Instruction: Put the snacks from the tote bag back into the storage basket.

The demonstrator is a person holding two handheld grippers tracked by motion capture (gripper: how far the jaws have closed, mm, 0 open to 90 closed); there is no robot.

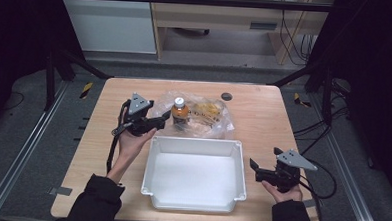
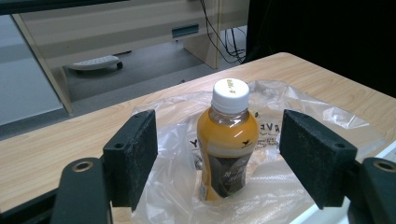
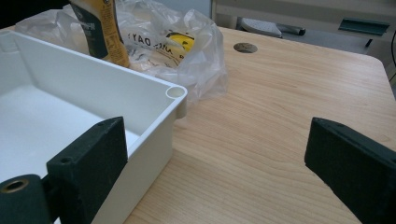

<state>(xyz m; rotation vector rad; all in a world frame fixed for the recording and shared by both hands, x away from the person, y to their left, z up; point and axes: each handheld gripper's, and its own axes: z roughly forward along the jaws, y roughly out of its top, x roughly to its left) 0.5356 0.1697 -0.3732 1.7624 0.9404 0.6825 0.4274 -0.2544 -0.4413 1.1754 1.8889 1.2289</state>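
Observation:
An orange drink bottle (image 1: 180, 111) with a white cap stands upright on a clear plastic bag (image 1: 204, 116) at the table's middle back. My left gripper (image 1: 161, 121) is open just left of it; in the left gripper view the bottle (image 2: 227, 140) stands between and beyond the two jaws, untouched. An empty white bin (image 1: 195, 173) sits in front of the bag. My right gripper (image 1: 254, 169) is open beside the bin's right wall, its left jaw next to the bin's corner (image 3: 176, 93), nothing held. The bottle's lower part (image 3: 100, 30) shows behind the bin.
The bag (image 3: 163, 42) holds yellow-printed packets and touches the bin's far rim. A round cable hole (image 1: 226, 96) lies at the table's back. Bare wood (image 3: 280, 116) stretches right of the bin. Cables trail off the table's right edge.

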